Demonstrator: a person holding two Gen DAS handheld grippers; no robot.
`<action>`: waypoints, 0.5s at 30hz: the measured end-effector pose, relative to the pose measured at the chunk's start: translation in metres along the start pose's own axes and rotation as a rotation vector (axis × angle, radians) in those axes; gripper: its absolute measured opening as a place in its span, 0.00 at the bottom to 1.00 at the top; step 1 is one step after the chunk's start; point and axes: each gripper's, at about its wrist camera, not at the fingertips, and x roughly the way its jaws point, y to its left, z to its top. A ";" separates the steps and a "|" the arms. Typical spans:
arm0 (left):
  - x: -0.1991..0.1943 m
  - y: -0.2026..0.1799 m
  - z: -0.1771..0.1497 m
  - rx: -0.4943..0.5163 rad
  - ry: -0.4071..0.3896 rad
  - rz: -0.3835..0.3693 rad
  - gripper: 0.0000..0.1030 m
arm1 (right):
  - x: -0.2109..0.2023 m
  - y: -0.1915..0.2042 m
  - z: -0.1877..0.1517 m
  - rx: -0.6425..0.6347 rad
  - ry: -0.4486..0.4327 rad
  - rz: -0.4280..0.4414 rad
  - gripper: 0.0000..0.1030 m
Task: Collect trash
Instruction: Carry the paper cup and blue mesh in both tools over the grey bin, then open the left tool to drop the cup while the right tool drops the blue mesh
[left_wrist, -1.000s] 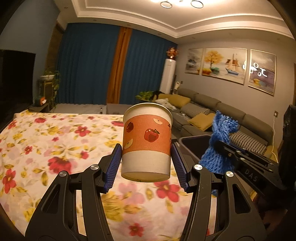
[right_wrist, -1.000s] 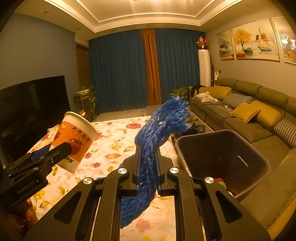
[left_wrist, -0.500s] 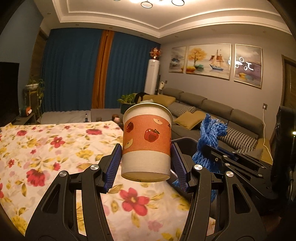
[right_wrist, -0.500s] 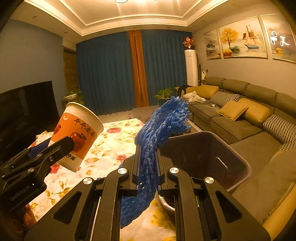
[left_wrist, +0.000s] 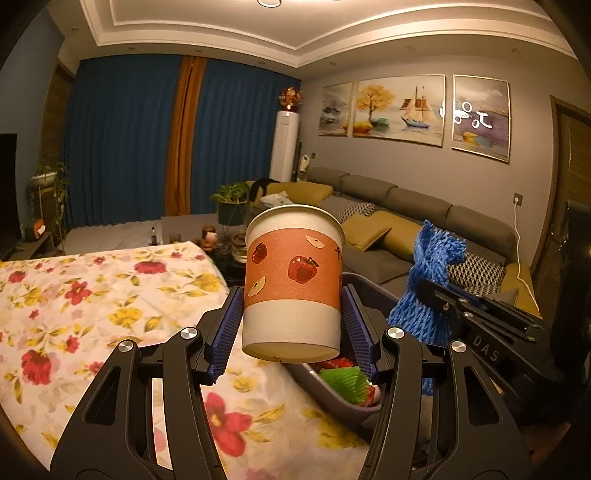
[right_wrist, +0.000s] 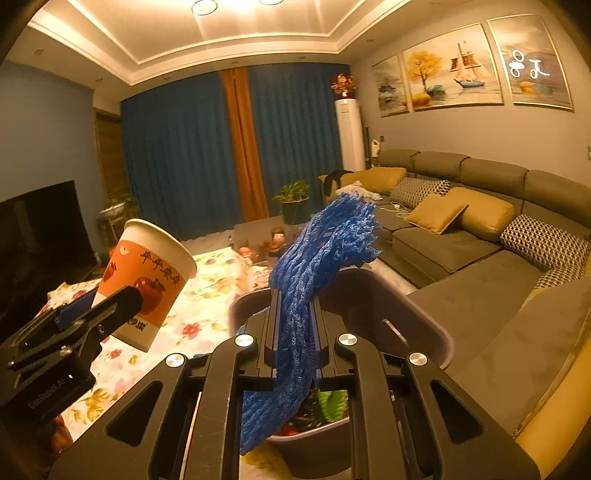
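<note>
My left gripper (left_wrist: 293, 325) is shut on a paper cup (left_wrist: 293, 280), white with an orange apple-print sleeve, held upright in the air over the edge of a grey trash bin (left_wrist: 332, 402). My right gripper (right_wrist: 295, 325) is shut on a blue foam net (right_wrist: 317, 266) and holds it above the same bin (right_wrist: 417, 325). The bin holds green and red trash (left_wrist: 343, 380). In the right wrist view the cup (right_wrist: 147, 284) and the left gripper (right_wrist: 99, 314) are at the left. In the left wrist view the net (left_wrist: 428, 280) and the right gripper (left_wrist: 439, 295) are at the right.
A table with a floral cloth (left_wrist: 92, 302) lies to the left of the bin. A long grey sofa (right_wrist: 480, 236) with yellow cushions runs along the right wall. A low table with small items (left_wrist: 221, 240) and a potted plant (left_wrist: 231, 203) stand beyond.
Both grippers have moved right from over the floral table to over the bin, still holding the cup and the net. The bin's contents now show below the grippers.
</note>
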 end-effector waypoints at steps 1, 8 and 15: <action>0.003 -0.002 0.000 0.000 0.003 -0.004 0.52 | 0.000 -0.002 0.000 0.002 -0.002 -0.006 0.14; 0.027 -0.017 -0.002 0.002 0.025 -0.032 0.52 | 0.000 -0.009 0.000 0.004 -0.012 -0.039 0.14; 0.044 -0.023 -0.003 0.003 0.040 -0.050 0.52 | 0.006 -0.013 0.002 0.017 -0.018 -0.053 0.14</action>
